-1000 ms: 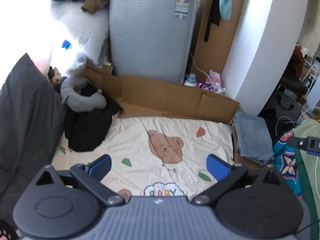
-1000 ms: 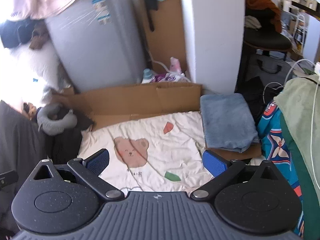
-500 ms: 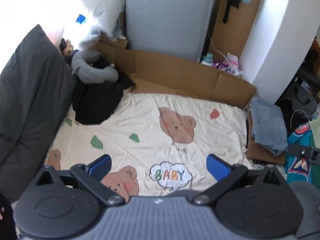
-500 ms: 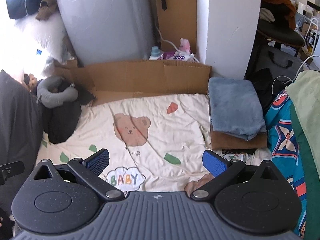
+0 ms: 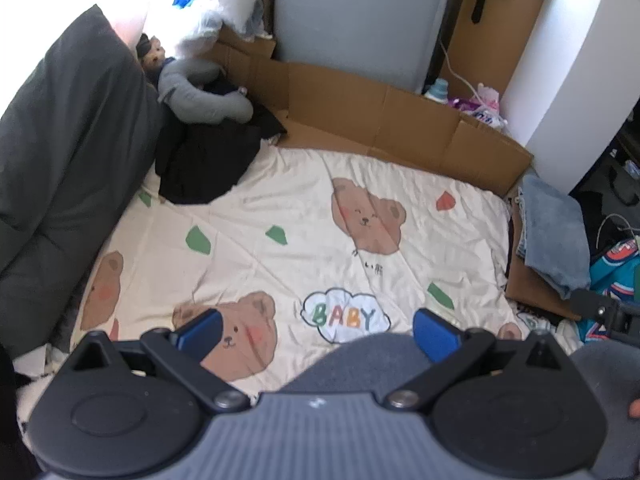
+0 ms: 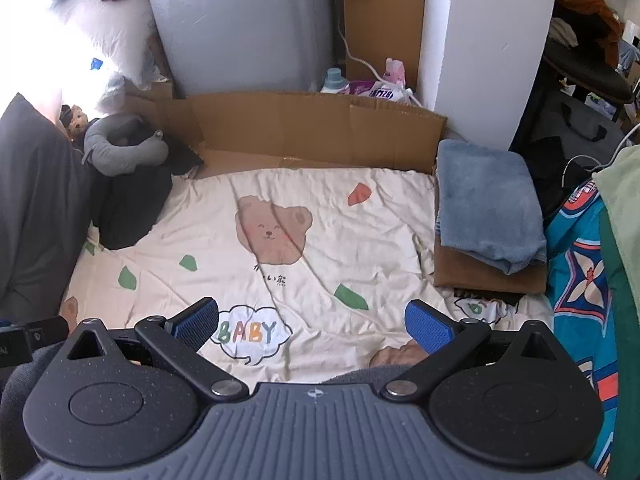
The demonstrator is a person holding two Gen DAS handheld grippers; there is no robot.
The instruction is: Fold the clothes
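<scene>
A cream sheet with bear and "BABY" prints point(image 5: 288, 240) point(image 6: 280, 256) covers the bed. A folded blue-grey garment point(image 5: 554, 232) point(image 6: 486, 204) lies on cardboard at the sheet's right edge. A black garment point(image 5: 204, 160) point(image 6: 128, 208) sits crumpled at the far left corner. My left gripper point(image 5: 318, 334) is open and empty above the sheet's near edge. My right gripper point(image 6: 312, 326) is open and empty, hovering over the "BABY" print. A grey-clad knee point(image 5: 360, 360) shows between the left fingers.
A dark grey pillow point(image 5: 60, 152) lines the left side. A grey neck pillow point(image 5: 200, 92) and a small doll point(image 6: 74, 116) lie at the far left. A cardboard wall point(image 6: 312, 128), a grey appliance point(image 6: 240, 20) and a white column point(image 6: 492, 40) stand behind. A colourful cloth point(image 6: 580, 272) lies on the right.
Both grippers have pulled back and risen over the bed, so more of the sheet's near part shows. Both stayed open and empty.
</scene>
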